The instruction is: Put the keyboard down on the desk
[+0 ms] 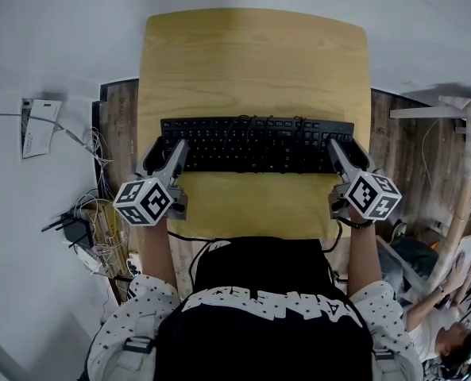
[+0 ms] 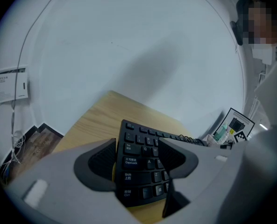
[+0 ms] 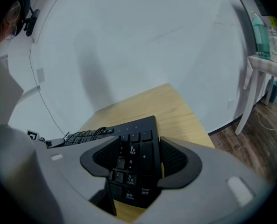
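**Far left:** white printed card (image 1: 36, 125) fixed to the pale wall. Below it, a tangle of grey and white cables (image 1: 88, 225) on the floor.

**Left gripper** (image 1: 165, 155) (image 2: 138, 162): grey two-jaw tool with a marker cube. Its jaws are at a narrow spread, closed on the left end of the keyboard. One dark ribbed pad sits against the end edge by the Tab and Shift keys. The other lies over the letter keys.

**Centre:** light wooden rectangular desk with rounded corners (image 1: 251, 62) (image 2: 94, 120) (image 3: 150, 101).

**Black full-size keyboard** (image 1: 255, 144) (image 2: 138, 141) (image 3: 139, 136): lies level and crosswise over the near half of the desk, keys up, parallel to the front edge. It probably rests on the wood, but no view shows the contact clearly. A bundled black cord (image 1: 255, 120) (image 3: 84, 135) lies along its far edge.

**Right gripper** (image 1: 349, 157) (image 3: 138, 160): matching grey tool with a marker cube. Its jaws are also narrow and clamped on the keyboard's right end. One pad is over the number keys and the other sits at the end edge beside Enter.

**Right:** dark wood-plank floor (image 1: 402, 149) and a white shelf frame (image 1: 449, 113).

**Lower right corner:** a second person (image 1: 449, 332), seen from above.
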